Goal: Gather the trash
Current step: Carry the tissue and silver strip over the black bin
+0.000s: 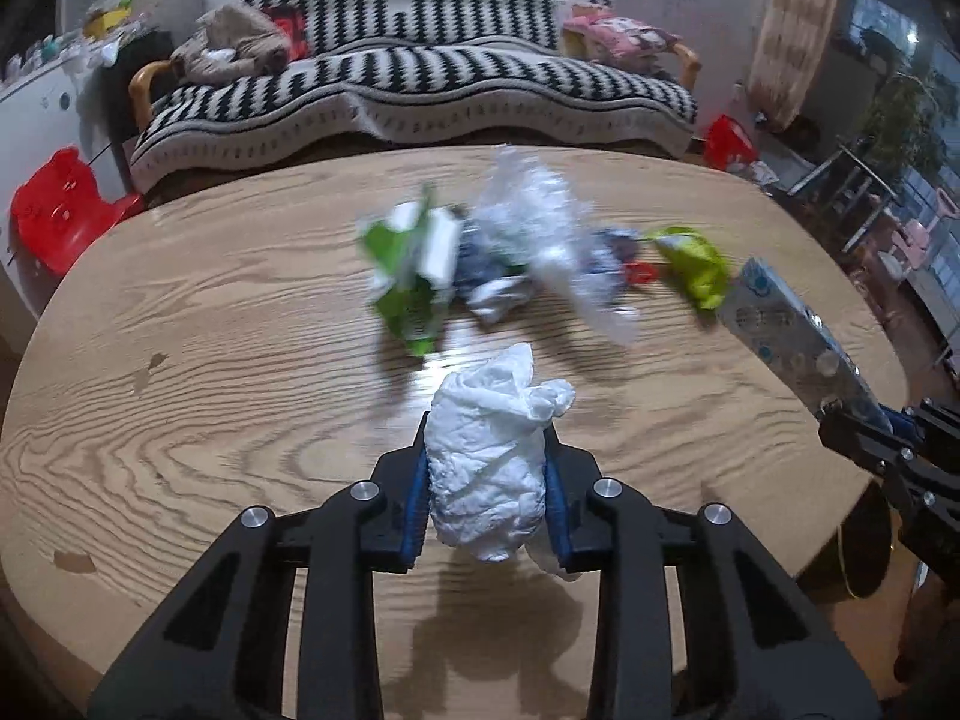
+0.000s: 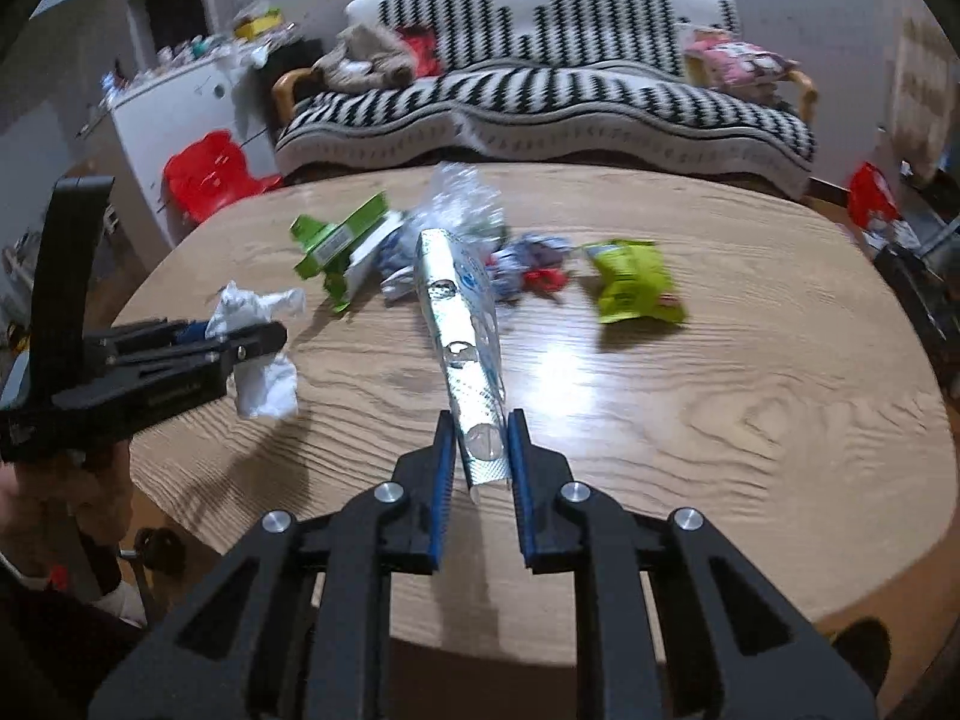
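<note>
My left gripper [image 1: 487, 420] is shut on a crumpled white tissue [image 1: 486, 468] and holds it above the wooden table [image 1: 180, 396]; it also shows in the right wrist view [image 2: 264, 330] with the tissue [image 2: 267, 384]. My right gripper [image 2: 480, 420] is shut on a long silver foil wrapper [image 2: 462, 324], which also shows in the left wrist view [image 1: 792, 342]. On the table's far half lie a green-and-white carton [image 2: 342, 246], clear crumpled plastic [image 2: 462, 204], blue-white and red scraps [image 2: 534, 270] and a lime green snack bag [image 2: 633, 282].
A sofa with a black-and-white zigzag blanket [image 2: 540, 96] stands behind the table. A red plastic stool [image 2: 207, 174] and a white cabinet [image 2: 180, 114] are at the left. A red item [image 2: 870, 192] lies on the floor at the right.
</note>
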`<state>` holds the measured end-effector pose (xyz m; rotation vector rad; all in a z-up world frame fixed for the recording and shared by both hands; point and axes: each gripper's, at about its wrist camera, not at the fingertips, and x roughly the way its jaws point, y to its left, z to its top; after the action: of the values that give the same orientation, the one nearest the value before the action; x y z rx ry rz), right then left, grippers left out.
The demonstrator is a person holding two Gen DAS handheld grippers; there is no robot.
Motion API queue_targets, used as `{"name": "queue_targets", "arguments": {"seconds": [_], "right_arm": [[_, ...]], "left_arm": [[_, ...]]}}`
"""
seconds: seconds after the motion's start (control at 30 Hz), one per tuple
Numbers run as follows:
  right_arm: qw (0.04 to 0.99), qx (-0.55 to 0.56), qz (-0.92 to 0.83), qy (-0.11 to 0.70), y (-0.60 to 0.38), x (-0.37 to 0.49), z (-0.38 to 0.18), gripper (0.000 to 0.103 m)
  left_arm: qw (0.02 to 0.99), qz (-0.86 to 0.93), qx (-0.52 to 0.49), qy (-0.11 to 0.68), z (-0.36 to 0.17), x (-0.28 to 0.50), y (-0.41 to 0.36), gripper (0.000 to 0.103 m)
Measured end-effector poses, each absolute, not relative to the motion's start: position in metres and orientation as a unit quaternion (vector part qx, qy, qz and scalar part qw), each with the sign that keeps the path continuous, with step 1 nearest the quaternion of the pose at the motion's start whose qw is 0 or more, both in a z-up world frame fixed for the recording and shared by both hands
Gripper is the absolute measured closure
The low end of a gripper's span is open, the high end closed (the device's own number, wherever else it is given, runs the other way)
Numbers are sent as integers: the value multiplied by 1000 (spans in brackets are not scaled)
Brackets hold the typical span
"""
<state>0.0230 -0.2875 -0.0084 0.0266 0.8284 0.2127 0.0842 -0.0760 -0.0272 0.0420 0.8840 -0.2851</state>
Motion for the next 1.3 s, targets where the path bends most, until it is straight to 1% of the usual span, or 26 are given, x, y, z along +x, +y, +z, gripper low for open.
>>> {"name": "queue_targets", "arguments": {"seconds": [0.3,0.6,0.77,1.0,1.3], "right_arm": [[925,51,22,376,-376,-33,16,85],[923,127,-106,347,-507,-109,21,85],[903,174,-192,342,-579,-161,6,85],[866,223,-273,355,-647,-219,-24,85],[816,279,-322,391,-699,-254,-61,85]], "left_arm": [[888,-214,45,404,-12,49,-183,73],[866,-312,38,388,-14,12,-299,72],[842,-380,41,381,-18,-22,-371,72],[791,-461,45,399,-47,-71,-457,72],[751,-492,77,434,-89,-99,-519,72]]}}
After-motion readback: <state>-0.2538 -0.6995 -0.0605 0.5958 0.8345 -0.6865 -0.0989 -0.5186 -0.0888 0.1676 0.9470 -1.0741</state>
